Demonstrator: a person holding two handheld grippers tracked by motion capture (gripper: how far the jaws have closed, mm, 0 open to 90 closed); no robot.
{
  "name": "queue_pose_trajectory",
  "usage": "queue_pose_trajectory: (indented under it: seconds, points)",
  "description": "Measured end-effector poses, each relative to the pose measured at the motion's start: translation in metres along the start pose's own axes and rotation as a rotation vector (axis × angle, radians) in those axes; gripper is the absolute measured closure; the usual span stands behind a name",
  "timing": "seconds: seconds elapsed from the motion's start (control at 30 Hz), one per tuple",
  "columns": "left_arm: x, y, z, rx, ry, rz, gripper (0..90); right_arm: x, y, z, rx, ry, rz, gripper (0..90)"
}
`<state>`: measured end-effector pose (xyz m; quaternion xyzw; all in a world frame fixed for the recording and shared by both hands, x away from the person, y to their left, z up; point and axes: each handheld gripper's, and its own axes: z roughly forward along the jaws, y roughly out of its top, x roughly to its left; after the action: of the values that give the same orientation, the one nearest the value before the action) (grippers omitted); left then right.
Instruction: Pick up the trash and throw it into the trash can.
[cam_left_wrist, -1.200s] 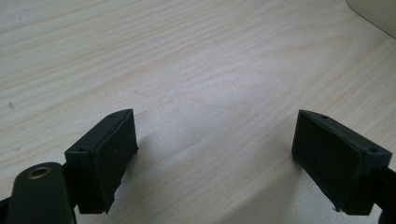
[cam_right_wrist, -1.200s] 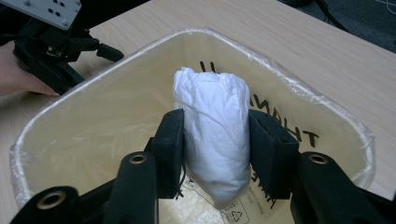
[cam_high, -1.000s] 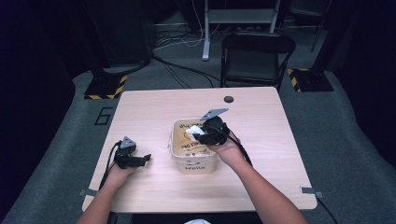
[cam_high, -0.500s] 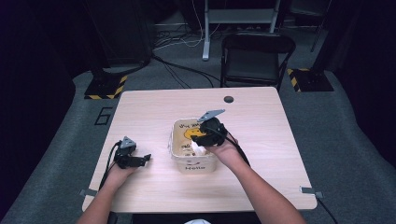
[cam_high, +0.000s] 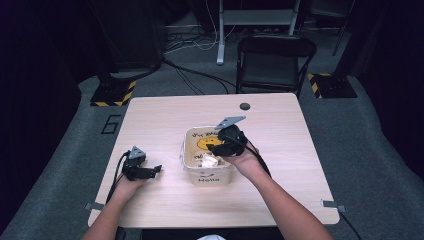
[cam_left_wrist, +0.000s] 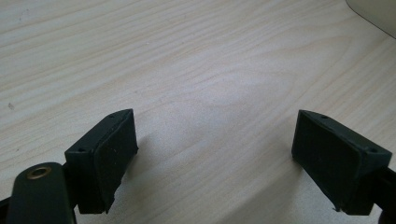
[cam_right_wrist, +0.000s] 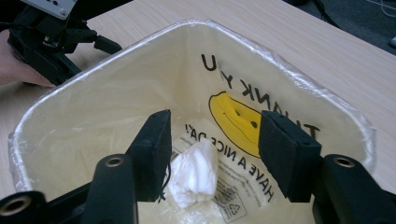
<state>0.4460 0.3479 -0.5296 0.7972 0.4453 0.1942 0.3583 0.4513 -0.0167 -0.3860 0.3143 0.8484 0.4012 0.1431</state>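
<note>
High view: one table (cam_high: 165, 120); one lined bin (cam_high: 189, 165) at its middle; one white wad (cam_high: 208, 161) inside; one chair (cam_high: 272, 62) beyond the far edge.
Your grippers: two; your left gripper (cam_high: 150, 171) rests on the wood beside the bin; your right gripper (cam_high: 212, 148) hangs over the bin's mouth.
Left gripper view: jaws spread wide, bare wood between them.
Right gripper view: jaws parted, holding nothing; wad (cam_right_wrist: 194, 172) lies below on the smiley bag (cam_right_wrist: 233, 116).

The left gripper (cam_high: 150, 171) is held low by the left hand (cam_high: 128, 186), with its fingers (cam_left_wrist: 109, 154) wide apart and nothing between them. The right gripper (cam_high: 214, 148) is raised in the right hand (cam_high: 242, 160), tilted downward, its fingers (cam_right_wrist: 152, 151) also apart and empty.
</note>
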Motion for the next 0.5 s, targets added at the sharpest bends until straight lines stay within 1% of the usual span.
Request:
queue_pose_trajectory:
  seconds: [0.13,0.23,0.3,0.37,0.5]
  points:
    - [0.000,0.000,0.000,0.000,0.000,0.000,14.1,-0.004,-0.002,-0.011,-0.013,-0.015,0.009,42.0]
    - [0.000,0.000,0.000,-0.003,0.001,0.001,14.1,-0.006,-0.004,-0.016,-0.018,-0.023,0.021,41.9]
    - [0.000,0.000,0.000,-0.001,0.000,-0.001,14.1,-0.011,-0.005,-0.022,-0.029,-0.036,0.027,41.7]
    - [0.000,0.000,0.000,-0.002,0.001,0.001,14.1,-0.013,-0.006,-0.023,-0.032,-0.040,0.027,41.6]
    - [0.000,0.000,0.000,0.000,0.000,0.000,14.1,-0.021,-0.009,-0.034,-0.044,-0.068,0.047,41.3]
